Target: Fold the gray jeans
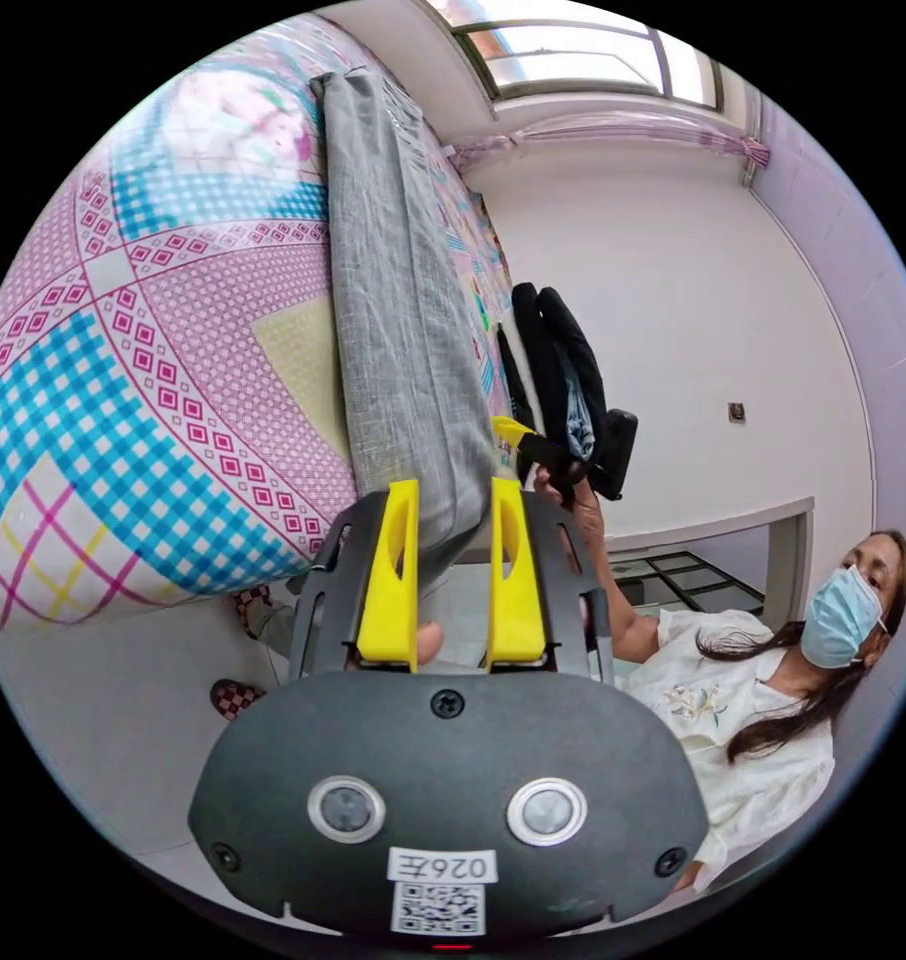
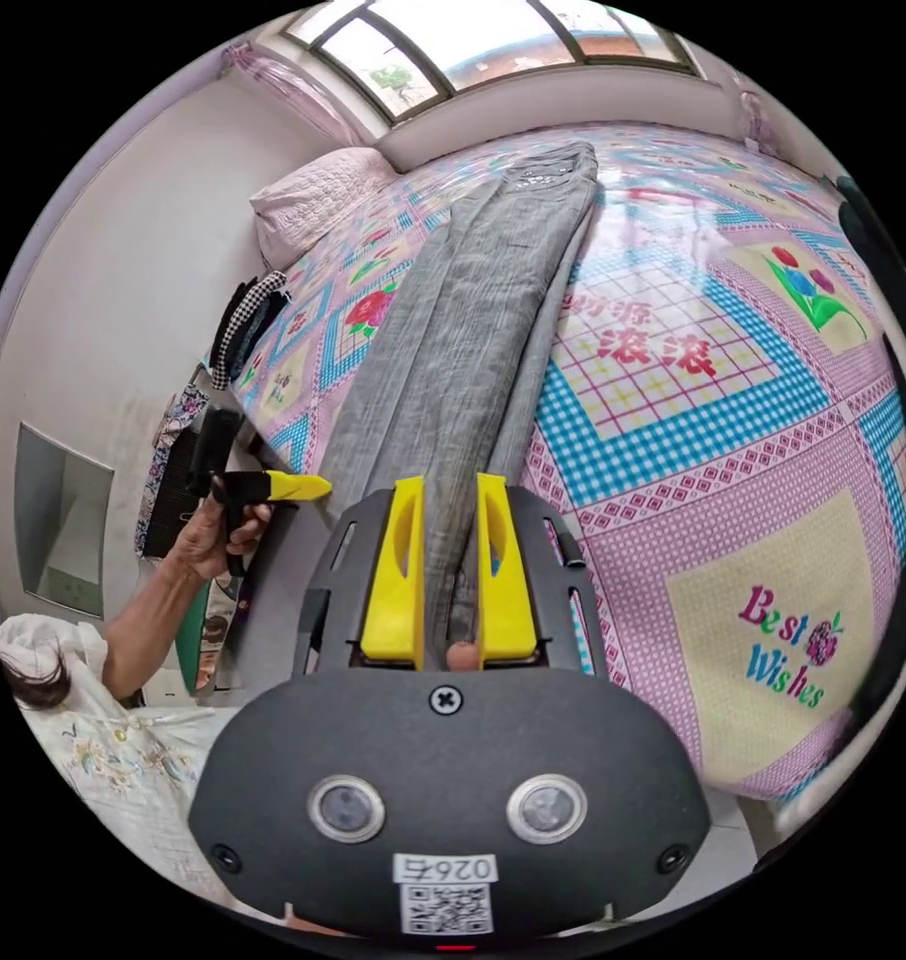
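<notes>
The gray jeans (image 1: 393,300) lie stretched in a long narrow strip, legs together, across the patterned bed cover (image 1: 173,300). My left gripper (image 1: 455,490) is shut on the leg end, with cloth filling the gap between its yellow jaws. In the right gripper view the jeans (image 2: 473,300) run away toward the waistband at the far side of the bed cover (image 2: 723,400), and my right gripper (image 2: 450,485) is shut on the near end. Each gripper appears in the other's view at the jeans' edge: the right gripper (image 1: 513,432) and the left gripper (image 2: 293,487), both in a person's hands.
A person (image 1: 773,700) in a white top stands at the bed's edge. Dark clothes (image 1: 563,380) hang by the wall next to the bed. A pink pillow (image 2: 313,200) lies at the bed's far corner, with checked clothing (image 2: 243,310) at the side. Checked slippers (image 1: 235,695) are on the floor.
</notes>
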`<state>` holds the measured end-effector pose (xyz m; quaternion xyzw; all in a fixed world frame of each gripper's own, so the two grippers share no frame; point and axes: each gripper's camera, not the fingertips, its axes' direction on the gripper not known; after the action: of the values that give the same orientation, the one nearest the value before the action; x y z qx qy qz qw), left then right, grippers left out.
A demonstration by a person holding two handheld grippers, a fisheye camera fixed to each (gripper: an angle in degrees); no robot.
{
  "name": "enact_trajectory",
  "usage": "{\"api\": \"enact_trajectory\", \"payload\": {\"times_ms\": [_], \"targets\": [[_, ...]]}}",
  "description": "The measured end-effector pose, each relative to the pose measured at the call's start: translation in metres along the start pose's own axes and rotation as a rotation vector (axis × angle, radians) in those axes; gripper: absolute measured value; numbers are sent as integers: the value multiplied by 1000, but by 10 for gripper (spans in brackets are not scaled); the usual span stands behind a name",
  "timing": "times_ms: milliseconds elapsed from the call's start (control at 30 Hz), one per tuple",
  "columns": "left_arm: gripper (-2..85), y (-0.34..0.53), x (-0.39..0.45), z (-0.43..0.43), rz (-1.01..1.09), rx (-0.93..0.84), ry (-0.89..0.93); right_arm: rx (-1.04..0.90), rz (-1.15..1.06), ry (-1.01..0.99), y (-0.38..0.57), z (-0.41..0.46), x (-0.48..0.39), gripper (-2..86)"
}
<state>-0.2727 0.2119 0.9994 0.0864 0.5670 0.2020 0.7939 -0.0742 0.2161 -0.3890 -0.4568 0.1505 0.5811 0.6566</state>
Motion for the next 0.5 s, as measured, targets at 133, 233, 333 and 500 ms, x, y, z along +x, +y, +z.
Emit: {"api": "enact_trajectory", "payload": {"times_ms": [133, 233, 333, 500], "targets": [[67, 8, 10, 13, -13, 5, -15, 8, 46, -109, -9, 10, 15, 47], [-1, 14, 8, 19, -62, -17, -28, -86, 50, -85, -16, 36, 18, 46], [-8, 22, 14, 25, -60, -2, 18, -106, 52, -68, -15, 46, 16, 30], [-10, 33, 61, 35, 107, 3, 168, -69, 18, -106, -8, 33, -4, -11]]}}
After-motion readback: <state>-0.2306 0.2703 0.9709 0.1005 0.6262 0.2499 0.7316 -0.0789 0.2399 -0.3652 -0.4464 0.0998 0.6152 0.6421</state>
